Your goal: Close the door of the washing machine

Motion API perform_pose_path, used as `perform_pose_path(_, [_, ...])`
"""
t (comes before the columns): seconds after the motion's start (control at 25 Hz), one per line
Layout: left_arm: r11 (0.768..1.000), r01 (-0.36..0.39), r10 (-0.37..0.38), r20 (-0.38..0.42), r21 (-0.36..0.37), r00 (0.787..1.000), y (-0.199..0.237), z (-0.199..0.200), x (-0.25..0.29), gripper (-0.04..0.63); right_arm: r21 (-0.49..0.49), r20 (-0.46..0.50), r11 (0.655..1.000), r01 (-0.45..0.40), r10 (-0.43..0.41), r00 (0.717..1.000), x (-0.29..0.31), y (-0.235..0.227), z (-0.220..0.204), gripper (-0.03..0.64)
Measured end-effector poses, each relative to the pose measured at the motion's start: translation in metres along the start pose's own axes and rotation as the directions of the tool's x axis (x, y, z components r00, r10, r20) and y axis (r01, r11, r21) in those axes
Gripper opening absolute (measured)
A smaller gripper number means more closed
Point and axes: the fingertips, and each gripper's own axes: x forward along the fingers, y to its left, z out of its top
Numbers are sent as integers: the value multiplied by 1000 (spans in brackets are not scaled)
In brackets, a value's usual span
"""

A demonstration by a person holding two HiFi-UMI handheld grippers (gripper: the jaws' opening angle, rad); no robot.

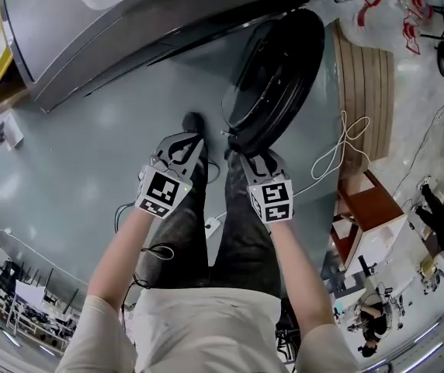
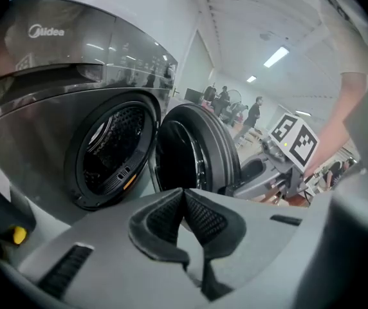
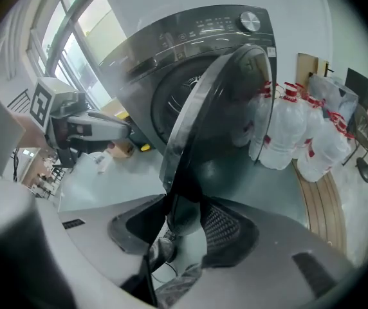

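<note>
My right claw point(image 3: 183, 219) is spread around the door point(image 3: 222, 127) edge, not pinching. Left claw point(image 2: 184, 201) pressed together, empty. Risk: edge slips out mid-push and door never latches.

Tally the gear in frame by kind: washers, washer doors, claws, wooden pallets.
washing machine: 1
door, standing open: 1
claws: 2, the left claw and the right claw
wooden pallet: 1
Total: 5
</note>
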Motion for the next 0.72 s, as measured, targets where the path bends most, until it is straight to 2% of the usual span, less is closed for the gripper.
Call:
perform_pose_path(0.36, [996,-69,70,13,-61,997,41,-19,-25,9,-90,7,989,-121,122,992,39,49,43,195])
perform_pose_path(0.72, [987,-120,124,31,-104,992,76,-23,-42,9,-181,49,973,-145,156,987,72,77,96,177])
